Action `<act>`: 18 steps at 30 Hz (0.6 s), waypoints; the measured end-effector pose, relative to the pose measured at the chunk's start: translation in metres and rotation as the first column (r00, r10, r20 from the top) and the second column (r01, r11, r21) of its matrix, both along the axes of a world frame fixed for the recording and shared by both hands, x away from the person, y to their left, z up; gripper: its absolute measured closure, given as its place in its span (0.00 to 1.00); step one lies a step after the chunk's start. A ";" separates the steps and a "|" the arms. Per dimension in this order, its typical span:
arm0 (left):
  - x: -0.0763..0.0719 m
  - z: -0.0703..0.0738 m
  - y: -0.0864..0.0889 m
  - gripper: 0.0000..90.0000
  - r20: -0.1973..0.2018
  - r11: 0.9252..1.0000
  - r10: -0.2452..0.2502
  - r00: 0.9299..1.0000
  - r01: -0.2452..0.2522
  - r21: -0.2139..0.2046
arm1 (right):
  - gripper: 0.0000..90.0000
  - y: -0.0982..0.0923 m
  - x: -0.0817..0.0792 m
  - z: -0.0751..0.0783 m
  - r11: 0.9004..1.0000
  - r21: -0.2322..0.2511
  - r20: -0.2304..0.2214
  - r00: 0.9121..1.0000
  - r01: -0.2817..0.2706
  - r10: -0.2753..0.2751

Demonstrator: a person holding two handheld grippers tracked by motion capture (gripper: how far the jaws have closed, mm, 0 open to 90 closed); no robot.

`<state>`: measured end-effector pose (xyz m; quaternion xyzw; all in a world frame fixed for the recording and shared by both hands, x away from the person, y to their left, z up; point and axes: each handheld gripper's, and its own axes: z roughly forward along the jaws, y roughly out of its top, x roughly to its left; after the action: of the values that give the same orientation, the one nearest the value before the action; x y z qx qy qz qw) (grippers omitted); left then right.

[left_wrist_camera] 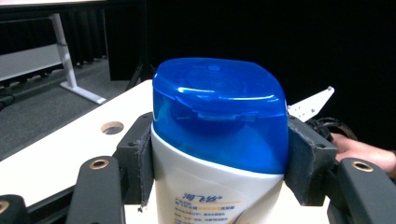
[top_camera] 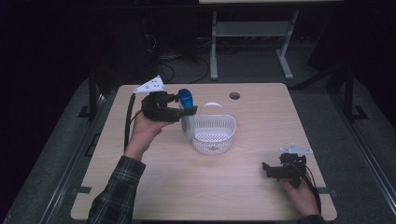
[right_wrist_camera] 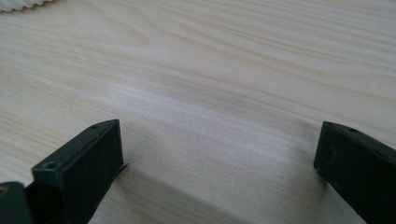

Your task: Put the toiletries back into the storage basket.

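A white bottle with a blue cap (top_camera: 187,105) (left_wrist_camera: 219,140) stands upright just left of a white perforated basket (top_camera: 214,130) on the wooden table. My left gripper (top_camera: 183,108) (left_wrist_camera: 219,163) is shut on the bottle just below its cap, with a padded jaw on each side. The bottle's bottom is hidden behind the basket's rim, so I cannot tell if it touches the table. My right gripper (top_camera: 267,170) (right_wrist_camera: 219,163) rests low over bare wood at the front right, jaws wide open and nothing between them.
The basket has an upright loop handle (top_camera: 212,108). A round cable hole (top_camera: 234,95) (left_wrist_camera: 112,127) lies in the table's far side. A second table's white legs (top_camera: 247,42) stand beyond on the grey floor. Bare wood (top_camera: 187,182) spreads between the two hands.
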<state>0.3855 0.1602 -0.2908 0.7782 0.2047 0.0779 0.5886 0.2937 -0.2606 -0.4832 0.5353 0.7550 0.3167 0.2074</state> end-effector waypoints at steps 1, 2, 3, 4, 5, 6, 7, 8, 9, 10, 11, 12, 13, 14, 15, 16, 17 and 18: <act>0.001 0.000 -0.002 0.40 0.000 1.000 -0.003 1.000 0.003 -0.004 | 0.01 0.000 0.000 0.000 1.000 0.000 -0.001 1.000 -0.001 0.001; 0.001 0.000 -0.003 0.40 -0.001 1.000 -0.004 1.000 0.004 -0.007 | 0.01 0.000 0.000 0.000 1.000 0.000 -0.001 1.000 -0.001 0.001; 0.002 0.000 -0.004 0.40 -0.001 1.000 -0.004 1.000 0.004 -0.009 | 0.01 0.000 0.000 0.000 1.000 0.000 -0.001 1.000 -0.001 0.001; 0.003 0.000 -0.006 0.40 -0.001 1.000 -0.006 1.000 0.006 -0.010 | 0.01 0.000 0.000 0.000 1.000 0.000 -0.001 1.000 -0.001 0.001; 0.003 0.000 -0.008 0.40 0.001 1.000 -0.007 1.000 0.007 -0.009 | 0.01 0.000 0.000 0.000 1.000 0.000 -0.001 1.000 -0.001 0.001; 0.004 -0.001 -0.009 0.40 0.001 1.000 -0.006 1.000 0.006 -0.010 | 0.01 0.000 0.000 0.000 1.000 0.000 -0.001 1.000 -0.001 0.001; 0.004 -0.001 -0.010 0.40 0.003 1.000 -0.006 1.000 0.006 -0.010 | 0.01 0.000 0.000 0.000 1.000 0.000 -0.001 1.000 -0.001 0.001; 0.005 -0.002 -0.012 0.40 0.004 1.000 -0.006 1.000 0.006 -0.010 | 0.01 0.000 0.000 0.000 1.000 0.000 -0.001 1.000 -0.001 0.001; 0.006 -0.002 -0.013 0.40 0.005 1.000 -0.007 1.000 0.007 -0.013 | 0.01 0.000 0.000 0.000 1.000 0.000 -0.001 1.000 -0.001 0.001; 0.006 -0.003 -0.014 0.40 0.004 1.000 -0.009 1.000 0.009 -0.017 | 0.01 0.000 0.000 0.000 1.000 0.000 -0.001 1.000 -0.002 0.002; 0.007 -0.004 -0.015 0.40 0.008 1.000 -0.011 1.000 0.011 -0.013 | 0.01 0.000 0.000 0.000 1.000 -0.001 0.000 1.000 -0.002 0.002; 0.007 -0.004 -0.017 0.40 0.009 1.000 -0.011 1.000 0.011 -0.014 | 0.01 0.000 0.000 0.000 1.000 -0.001 0.000 1.000 -0.003 0.003; 0.008 -0.005 -0.018 0.40 0.011 1.000 -0.011 1.000 0.011 -0.013 | 0.01 0.000 0.000 0.000 1.000 -0.001 0.000 1.000 -0.003 0.003; 0.008 -0.006 -0.019 0.40 0.015 1.000 -0.011 1.000 0.011 -0.007 | 0.01 0.000 0.000 0.000 1.000 0.000 -0.001 1.000 -0.002 0.002; 0.009 -0.007 -0.021 0.40 0.018 1.000 -0.010 1.000 0.010 -0.007 | 0.01 0.000 0.000 0.000 1.000 0.001 -0.002 1.000 -0.002 0.002; 0.009 -0.008 -0.022 0.40 0.022 1.000 -0.010 1.000 0.010 -0.004 | 0.01 0.000 0.000 0.000 1.000 0.000 -0.002 1.000 -0.002 0.002; 0.010 -0.009 -0.023 0.40 0.022 1.000 -0.010 1.000 0.010 -0.004 | 0.01 0.000 0.000 0.000 1.000 0.000 -0.002 1.000 -0.003 0.003; 0.010 -0.009 -0.024 0.40 0.023 1.000 -0.009 1.000 0.009 -0.005 | 0.01 0.000 0.000 0.000 1.000 0.000 -0.002 1.000 -0.004 0.004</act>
<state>0.3955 0.1365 -0.3001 0.7767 0.1946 0.0838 0.5932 0.2934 -0.2606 -0.4832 0.5341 0.7563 0.3165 0.2064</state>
